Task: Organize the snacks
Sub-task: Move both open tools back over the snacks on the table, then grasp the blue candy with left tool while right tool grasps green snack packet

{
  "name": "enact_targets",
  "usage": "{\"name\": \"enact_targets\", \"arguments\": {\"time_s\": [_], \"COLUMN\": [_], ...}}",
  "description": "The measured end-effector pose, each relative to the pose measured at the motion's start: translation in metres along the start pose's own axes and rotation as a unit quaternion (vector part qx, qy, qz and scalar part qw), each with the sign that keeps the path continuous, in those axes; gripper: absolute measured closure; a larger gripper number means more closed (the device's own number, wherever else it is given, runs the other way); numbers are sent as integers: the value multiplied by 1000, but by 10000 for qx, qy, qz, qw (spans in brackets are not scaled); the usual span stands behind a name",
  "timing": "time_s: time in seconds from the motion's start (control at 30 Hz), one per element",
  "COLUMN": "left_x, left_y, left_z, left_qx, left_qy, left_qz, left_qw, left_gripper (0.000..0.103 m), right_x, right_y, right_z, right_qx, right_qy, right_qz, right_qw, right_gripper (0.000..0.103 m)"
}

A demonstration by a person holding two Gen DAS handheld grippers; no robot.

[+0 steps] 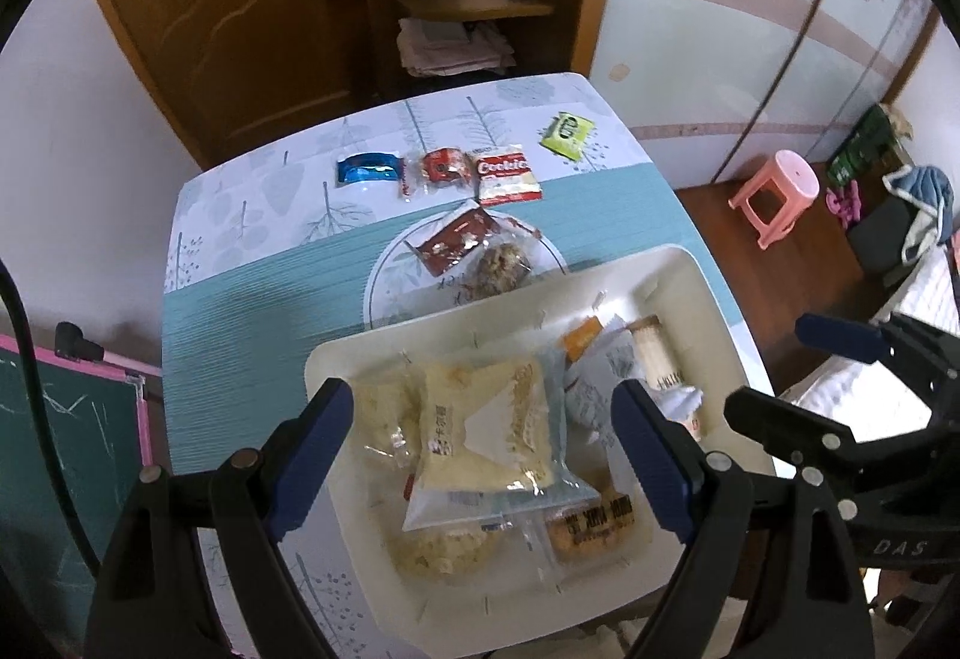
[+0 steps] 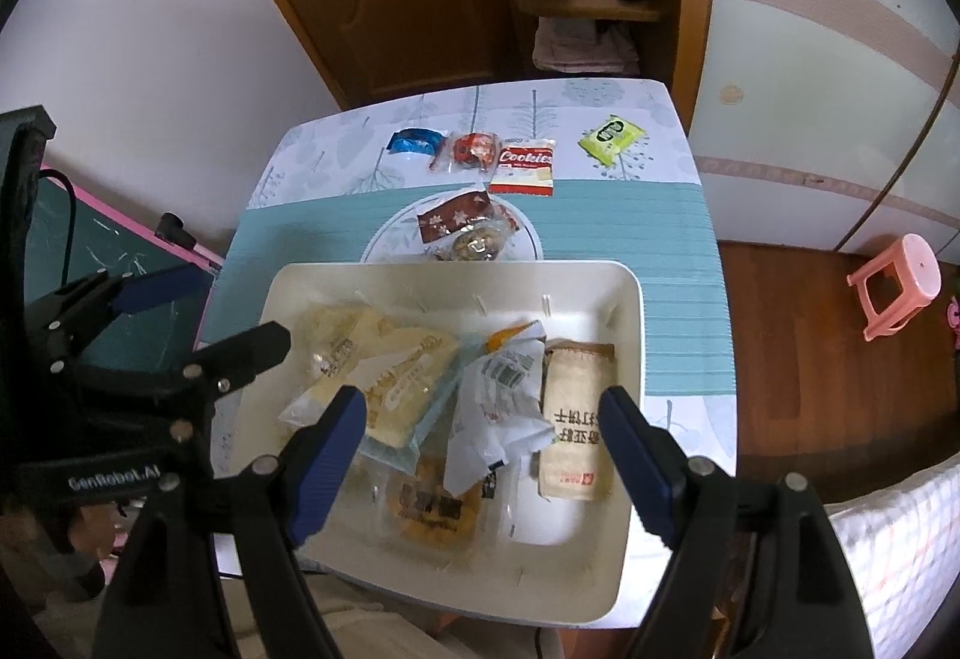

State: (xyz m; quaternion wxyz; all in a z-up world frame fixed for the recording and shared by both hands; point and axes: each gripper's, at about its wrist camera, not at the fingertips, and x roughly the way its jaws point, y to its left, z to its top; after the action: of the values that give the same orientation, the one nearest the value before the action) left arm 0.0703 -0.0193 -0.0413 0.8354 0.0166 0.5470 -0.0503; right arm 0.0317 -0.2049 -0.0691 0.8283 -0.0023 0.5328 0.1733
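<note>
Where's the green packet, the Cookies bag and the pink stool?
Green packet [image 2: 612, 138]: right wrist view, middle of its wrapper.
Cookies bag [image 2: 524, 166]: right wrist view, on the printed front below the red band.
Pink stool [image 2: 900, 275]: right wrist view, on its seat.

"Cookies" on the red-and-white packet; "GenRobot.AI" on the left tongs.
</note>
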Motion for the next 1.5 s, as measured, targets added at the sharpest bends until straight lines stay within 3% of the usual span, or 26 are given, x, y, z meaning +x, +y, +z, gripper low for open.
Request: {"name": "enact_targets", "arguments": {"time_s": [0.23,0.6,0.73,0.97,1.1,1.33,1.5], "left_x": [-6,0,23,95,147,231,272], "left_y": [29,71,91,123,139,158,153], "left_z": [29,98,131,193,213,218,215], "left_qx": [-296,-338,-556,-1100,-1528,-2689,-3031], "left_qy": [-264,-540,-379,-49,245,646,825], "left_qz": [173,422,301,433,449,290,378], "left_qw": [9991,9971,9973,9930,9869,9606,9486], "left_gripper": [16,16,16,16,16,19,23], "right_x": [0,7,19,80,125,210,243], "right_y": [-9,-48,-58,-93,-115,-143,-152], "right_z": [25,104,138,197,217,235,238], "right_qx": [139,473,430,827,1179,1873,2202], "right_qy": [-93,-327,-360,15,255,665,734], "right_qz": [80,-366,-560,-546,-556,-426,-416], "right_qw": [9998,9977,9969,9951,9911,9791,9718], "right_gripper": [23,23,23,23,23,23,23]}}
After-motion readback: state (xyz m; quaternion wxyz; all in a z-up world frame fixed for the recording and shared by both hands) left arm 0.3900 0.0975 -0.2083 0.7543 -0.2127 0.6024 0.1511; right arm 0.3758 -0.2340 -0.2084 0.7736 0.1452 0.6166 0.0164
